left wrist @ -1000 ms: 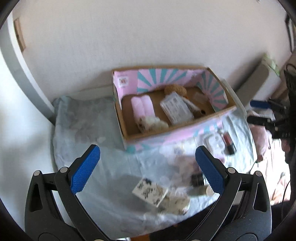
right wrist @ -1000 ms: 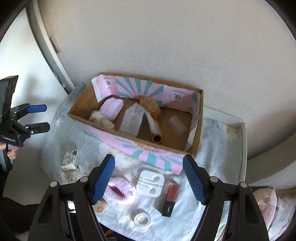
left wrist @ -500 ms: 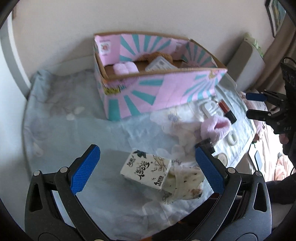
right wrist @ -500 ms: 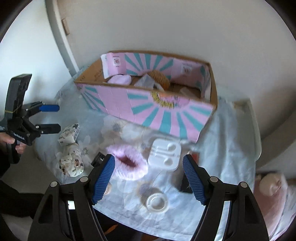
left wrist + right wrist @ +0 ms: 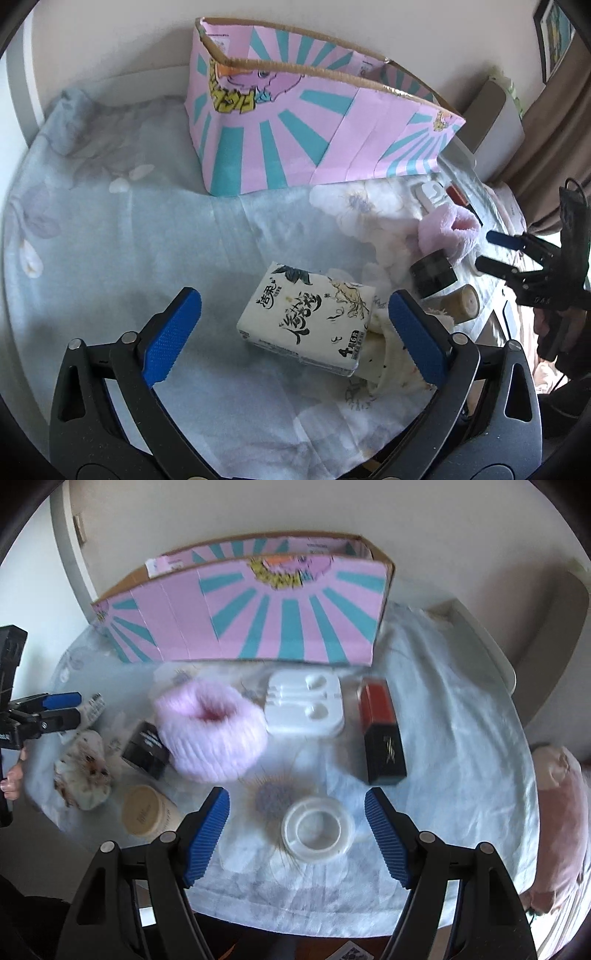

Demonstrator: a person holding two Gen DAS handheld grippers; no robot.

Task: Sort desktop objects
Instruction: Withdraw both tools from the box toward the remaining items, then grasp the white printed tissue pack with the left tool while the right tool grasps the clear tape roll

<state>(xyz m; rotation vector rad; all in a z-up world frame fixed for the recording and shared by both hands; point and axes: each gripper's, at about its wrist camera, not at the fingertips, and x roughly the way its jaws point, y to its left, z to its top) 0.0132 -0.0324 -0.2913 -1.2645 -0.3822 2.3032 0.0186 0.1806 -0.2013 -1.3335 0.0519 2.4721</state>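
Both claws spread wide, empty: left claw (image 5: 293,334) low over tissue pack (image 5: 308,319), right claw (image 5: 297,830) over tape roll (image 5: 316,829).

We see both fisheye views lit by soft daylight, bright and even. In the left view, light seems to come from the right, washing the cloth (image 5: 110,258) pale blue, and the tissue pack (image 5: 306,317) looks fairly sharp. The box (image 5: 295,140) bends at the edges, and dark vignette rings each frame. In the right view, motion blur smears the pink fluffy item (image 5: 212,731) and the box (image 5: 258,620). The tape roll (image 5: 316,829) looks a little clearer.
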